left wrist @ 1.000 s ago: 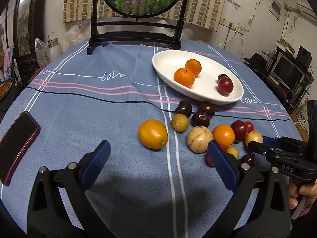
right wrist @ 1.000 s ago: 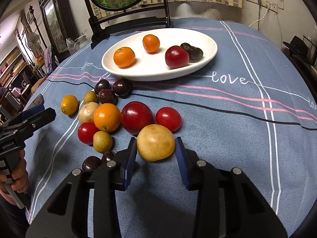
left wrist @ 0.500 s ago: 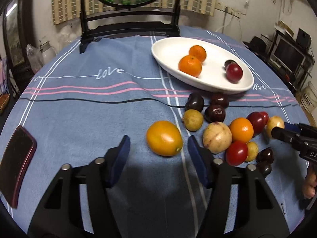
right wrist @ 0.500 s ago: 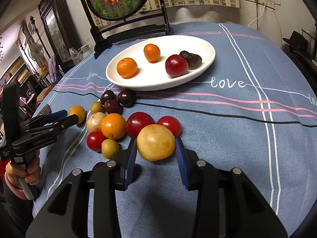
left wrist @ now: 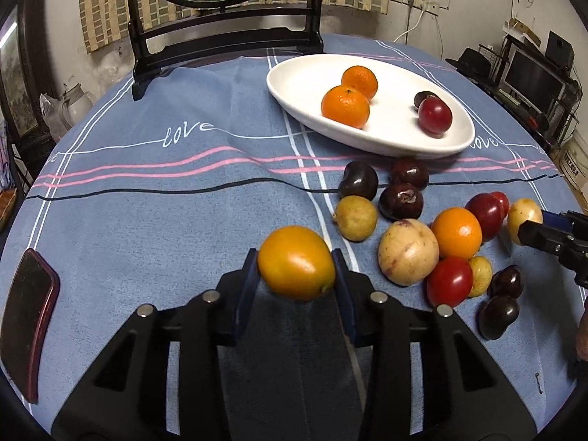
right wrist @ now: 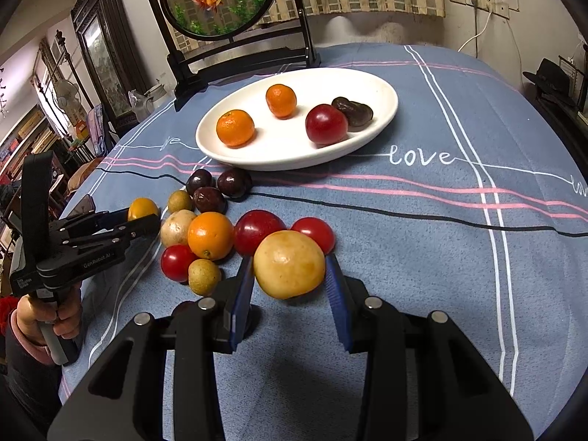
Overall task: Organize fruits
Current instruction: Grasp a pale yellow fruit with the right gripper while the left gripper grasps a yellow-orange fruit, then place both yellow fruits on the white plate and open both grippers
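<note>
Blue cloth with pink, white and black stripes covers the round tabletop [left wrist: 154, 198], and the white oval plate [left wrist: 305, 84] sits toward its far edge, beyond both grippers. That direction is what the coming move turns on.

In the left wrist view, the left gripper [left wrist: 296, 262] has just been closing, and its blue pads now press both sides of an orange-yellow oval fruit [left wrist: 296, 262], whose long axis runs across the jaws. The plate lies ahead and to the right of it, with the plate's near-left rim closest.

In its own view, the right gripper [right wrist: 289, 265] is clamped on a round yellow fruit [right wrist: 289, 265], with the plate almost straight ahead past the pile of loose fruits [right wrist: 210, 235] near the tabletop's middle. The plate already holds 2 mandarins [right wrist: 235, 128], 1 red fruit [right wrist: 326, 124] and 1 dark fruit [right wrist: 354, 111]. Both hands look about equally placed; the right one probably has the straighter line.
</note>
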